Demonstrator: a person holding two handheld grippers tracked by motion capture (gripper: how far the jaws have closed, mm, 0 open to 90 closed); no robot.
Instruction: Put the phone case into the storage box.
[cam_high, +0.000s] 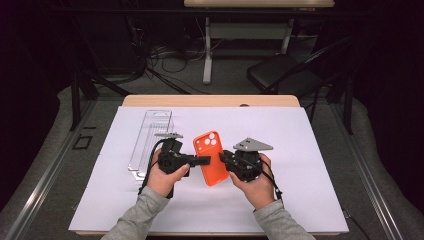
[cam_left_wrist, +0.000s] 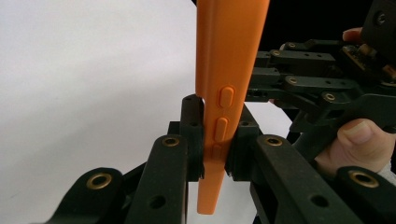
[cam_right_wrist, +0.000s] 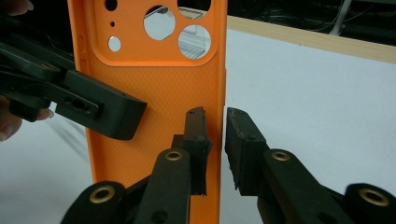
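A: What is the orange thing?

B: An orange phone case (cam_high: 212, 157), held just above the white sheet (cam_high: 300, 150) that covers the table. It is a thin rectangular shell with rounded corners; its back has a fine dotted texture and a raised corner block pierced by round lens holes. One long edge carries moulded oval buttons.

A: Which way does it lie?

B: Its long axis runs away from the person, tilted a little, with the lens holes at the far end.

A: How is it held?

B: From both sides. The left gripper (cam_left_wrist: 215, 140) reaches in from the case's left, and its black jaws are pressed on the buttoned edge. The right gripper (cam_right_wrist: 215, 140) reaches in from the case's right, its jaws straddling the opposite long edge, one on the back; a narrow gap shows at the other jaw, so I cannot tell whether it bites.

A: And the hands?

B: The left hand (cam_high: 164, 176) and right hand (cam_high: 255, 184), in grey sleeves, wrap the gripper bodies and point inward at the case.

A: Anything else?

B: A clear plastic tray (cam_high: 150, 139), long and ribbed, lies flat left of the case.
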